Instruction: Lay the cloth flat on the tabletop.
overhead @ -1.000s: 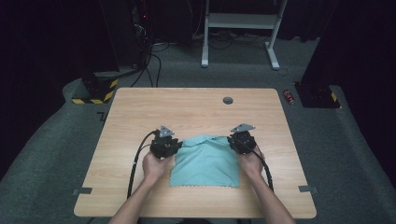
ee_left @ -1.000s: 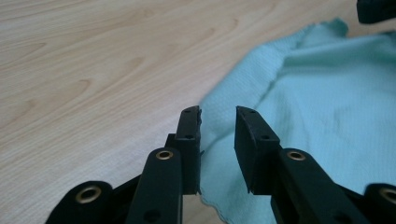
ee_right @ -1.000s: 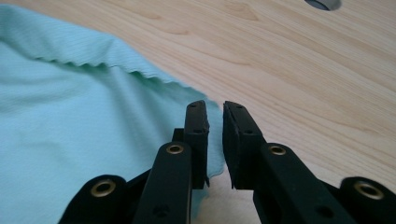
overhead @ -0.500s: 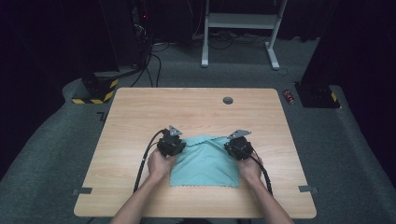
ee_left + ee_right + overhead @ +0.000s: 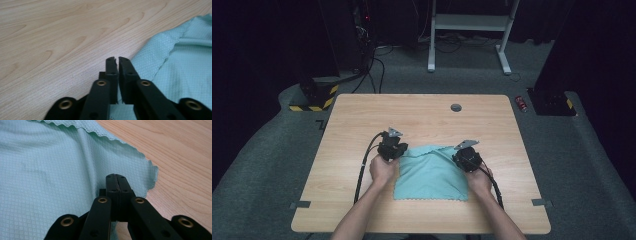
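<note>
A teal cloth (image 5: 432, 172) lies flat on the wooden table (image 5: 422, 115), near its front edge. My left gripper (image 5: 393, 146) is at the cloth's far left corner. Its jaws have just been closing and stand a thin slit apart (image 5: 117, 60), with the cloth's edge (image 5: 160, 57) under and between them. My right gripper (image 5: 466, 157) is at the far right corner. Its jaws (image 5: 116, 177) are shut on a pinched fold of the cloth (image 5: 50, 170), and a crease runs up to them.
A small dark round disc (image 5: 456, 107) is set into the table's far side. On the floor beyond are a red can (image 5: 522, 103), a yellow-and-black striped base (image 5: 312, 102) and white stand legs (image 5: 472, 22). Bare wood surrounds the cloth.
My left gripper has slid a little right onto the cloth's corner. My right gripper has settled lower on its corner. The cloth's far edge has bunched slightly between them.
</note>
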`<state>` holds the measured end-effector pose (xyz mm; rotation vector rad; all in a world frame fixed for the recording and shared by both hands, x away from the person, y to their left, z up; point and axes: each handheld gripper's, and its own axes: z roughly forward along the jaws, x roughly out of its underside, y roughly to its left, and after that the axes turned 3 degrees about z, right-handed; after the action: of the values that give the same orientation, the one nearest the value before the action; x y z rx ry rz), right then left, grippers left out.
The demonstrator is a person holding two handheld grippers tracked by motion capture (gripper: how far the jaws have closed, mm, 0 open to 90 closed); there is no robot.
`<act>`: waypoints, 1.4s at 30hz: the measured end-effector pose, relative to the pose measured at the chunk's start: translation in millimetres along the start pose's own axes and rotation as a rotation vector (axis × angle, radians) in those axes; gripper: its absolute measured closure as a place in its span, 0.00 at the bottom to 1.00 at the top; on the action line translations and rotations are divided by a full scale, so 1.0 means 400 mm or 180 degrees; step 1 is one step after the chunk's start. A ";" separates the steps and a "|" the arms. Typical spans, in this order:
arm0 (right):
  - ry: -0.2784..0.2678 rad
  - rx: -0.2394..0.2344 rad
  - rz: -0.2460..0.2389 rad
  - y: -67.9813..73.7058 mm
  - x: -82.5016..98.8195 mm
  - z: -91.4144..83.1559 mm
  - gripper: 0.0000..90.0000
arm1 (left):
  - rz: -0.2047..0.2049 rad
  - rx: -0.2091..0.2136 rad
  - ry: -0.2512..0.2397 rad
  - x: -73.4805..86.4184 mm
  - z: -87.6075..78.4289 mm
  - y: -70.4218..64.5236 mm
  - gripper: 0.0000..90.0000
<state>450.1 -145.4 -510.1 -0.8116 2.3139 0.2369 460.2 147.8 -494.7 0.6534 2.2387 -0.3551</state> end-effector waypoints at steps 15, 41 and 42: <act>-0.0039 0.0026 -0.0025 0.003 0.004 0.000 1.00 | 0.0405 -0.0022 0.0148 0.030 0.040 -0.080 0.66; -0.0056 -0.0038 0.0007 -0.004 0.007 0.000 1.00 | 0.0054 -0.0089 0.0022 -0.045 0.041 0.008 0.98; -0.0050 -0.0039 0.0011 -0.004 0.006 0.000 1.00 | 0.0054 -0.0118 0.0018 -0.054 0.045 0.015 0.97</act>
<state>449.8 -148.0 -511.5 -0.8090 2.3014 0.2586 486.8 137.4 -491.1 0.6541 2.2384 -0.3029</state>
